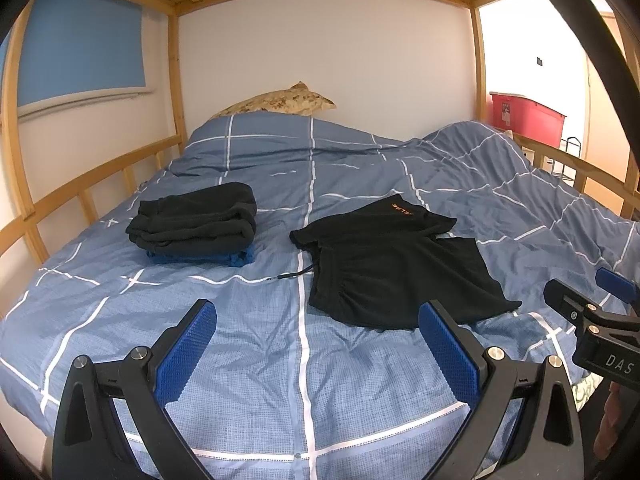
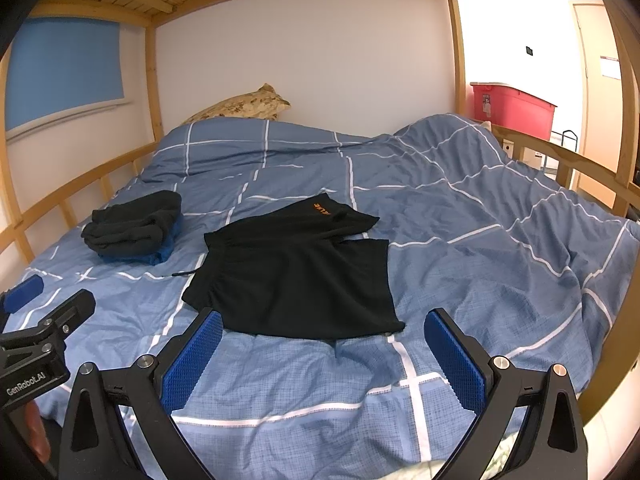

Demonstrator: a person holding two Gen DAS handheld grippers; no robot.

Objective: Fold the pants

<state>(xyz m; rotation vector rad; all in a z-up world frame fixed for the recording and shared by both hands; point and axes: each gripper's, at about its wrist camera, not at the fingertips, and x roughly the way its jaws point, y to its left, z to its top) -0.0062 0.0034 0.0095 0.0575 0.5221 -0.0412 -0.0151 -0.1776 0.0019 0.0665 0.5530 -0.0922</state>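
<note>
Two tools hang spread and empty over the near edge of the bed (image 2: 500,208): your left tool (image 1: 316,336) holds nothing between its blue pads, and your right tool (image 2: 324,344) is likewise released, gripping nothing.

You will find the black shorts (image 2: 296,276) light and limp, I judge; the knit cloth will drape, sag and bunch as soon as you lift it, and it will not hold a crease by stiffness alone. It looks matte rather than slick, so the ribbed pads should bite well. Take hold at the edges: the gathered waistband on the left side gives you thicker cloth to pinch, and the near hem corner on the right is the natural partner. Pinch both layers at once, or the top one may slide off the lower.

Your shorts lie flat on the blue checked duvet, in the middle of the bed, just beyond both tools, waistband to the left and leg openings to the right. One leg lies skewed behind the other, showing small orange lettering. A drawstring (image 1: 296,274) trails loose from the waistband onto the duvet.

Well apart, to the left, a folded stack (image 1: 196,224) of dark garments sits with something blue beneath.
</note>
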